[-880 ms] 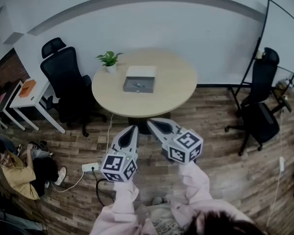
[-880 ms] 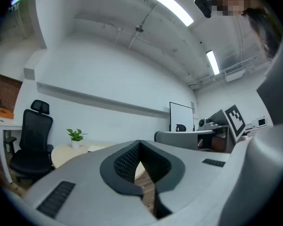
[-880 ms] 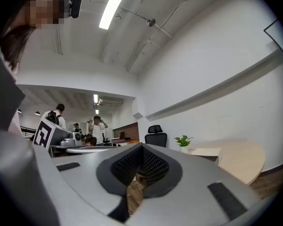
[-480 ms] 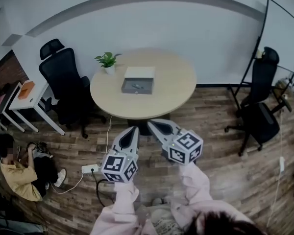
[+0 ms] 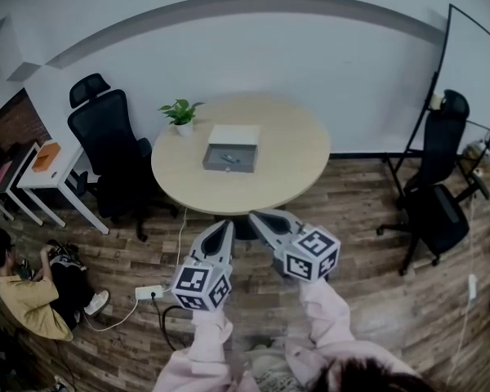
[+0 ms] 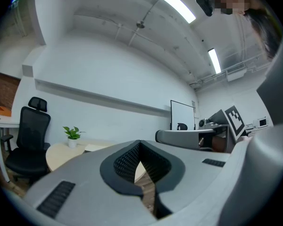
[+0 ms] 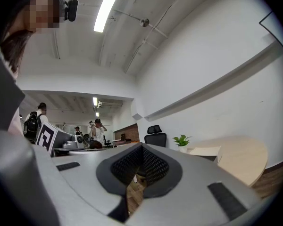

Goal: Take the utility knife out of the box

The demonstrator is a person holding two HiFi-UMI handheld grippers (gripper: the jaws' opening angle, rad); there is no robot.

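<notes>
Inside the open grey box (image 5: 231, 148), a little toward nine o'clock from the middle of the round table (image 5: 294, 149), lies the utility knife (image 5: 229, 158), small and dim from the head view. A potted plant (image 5: 182, 113) stands at the box's ten o'clock. Doing this well likely means approaching first, then opening one gripper above the box and coming squarely onto the handle. Left gripper (image 5: 222, 226) and right gripper (image 5: 256, 216) hover level at the table's six o'clock, well short of it, jaws clenched on nothing.

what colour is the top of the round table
The table top is a light beige wood tone, clearest in the head view.
</notes>
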